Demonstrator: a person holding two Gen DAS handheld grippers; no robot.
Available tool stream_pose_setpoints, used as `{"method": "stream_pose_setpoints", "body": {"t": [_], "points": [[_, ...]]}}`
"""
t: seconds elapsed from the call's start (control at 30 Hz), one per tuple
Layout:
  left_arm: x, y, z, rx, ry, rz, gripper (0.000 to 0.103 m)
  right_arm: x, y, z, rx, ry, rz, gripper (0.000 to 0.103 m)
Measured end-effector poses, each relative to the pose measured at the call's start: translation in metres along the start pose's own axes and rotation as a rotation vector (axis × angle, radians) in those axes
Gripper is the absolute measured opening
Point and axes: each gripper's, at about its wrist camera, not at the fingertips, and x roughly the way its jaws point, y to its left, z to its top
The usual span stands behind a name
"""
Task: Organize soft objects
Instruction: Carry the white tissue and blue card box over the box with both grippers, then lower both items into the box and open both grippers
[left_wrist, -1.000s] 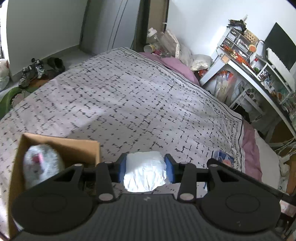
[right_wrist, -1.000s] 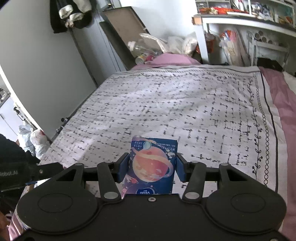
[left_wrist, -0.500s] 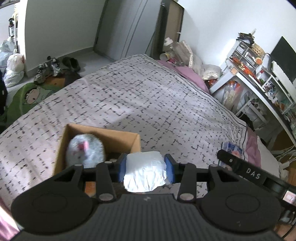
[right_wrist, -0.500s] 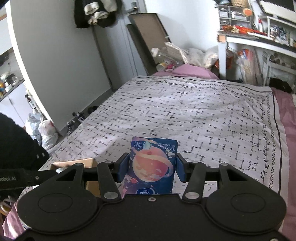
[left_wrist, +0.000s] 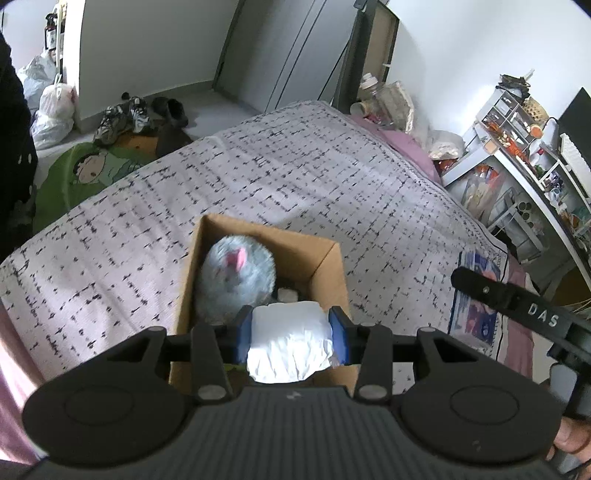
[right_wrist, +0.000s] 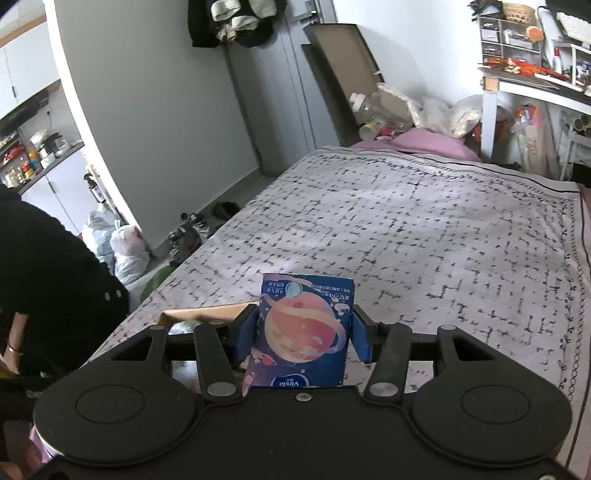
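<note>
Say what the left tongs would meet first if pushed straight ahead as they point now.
Probably the open cardboard box: the left tongs, shut on a white soft pack, point into it beside the grey plush toy. Depth is unclear.

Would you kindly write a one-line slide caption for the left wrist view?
Left tongs hold a white soft bundle over a cardboard box with a grey plush toy inside, on the bed.
</note>
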Motion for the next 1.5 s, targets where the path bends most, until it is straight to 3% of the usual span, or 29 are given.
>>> {"method": "stream_pose_setpoints", "body": {"t": [0.27, 0.8, 1.3, 1.4, 1.5], "points": [[0.001, 0.024, -0.010, -0.034, 0.028, 0.032, 0.046, 0.008, 0.033, -0.017, -0.048, 0.062, 0.036, 0.051], [-0.012, 0.042, -0.007, -0.055, 0.051, -0.002, 0.047, 0.025, 0.069, -0.036, -0.076, 0.134, 0.077, 0.051], [-0.005, 0.062, -0.007, -0.095, 0.102, 0.043, 0.061, 0.051, 0.080, -0.055, -0.119, 0.210, 0.068, 0.052], [-0.004, 0.063, -0.007, -0.094, 0.112, 0.045, 0.061, 0.054, 0.082, -0.059, -0.133, 0.238, 0.077, 0.055], [-0.005, 0.061, -0.007, -0.089, 0.119, 0.054, 0.061, 0.048, 0.082, -0.058, -0.139, 0.220, 0.066, 0.068]]}}
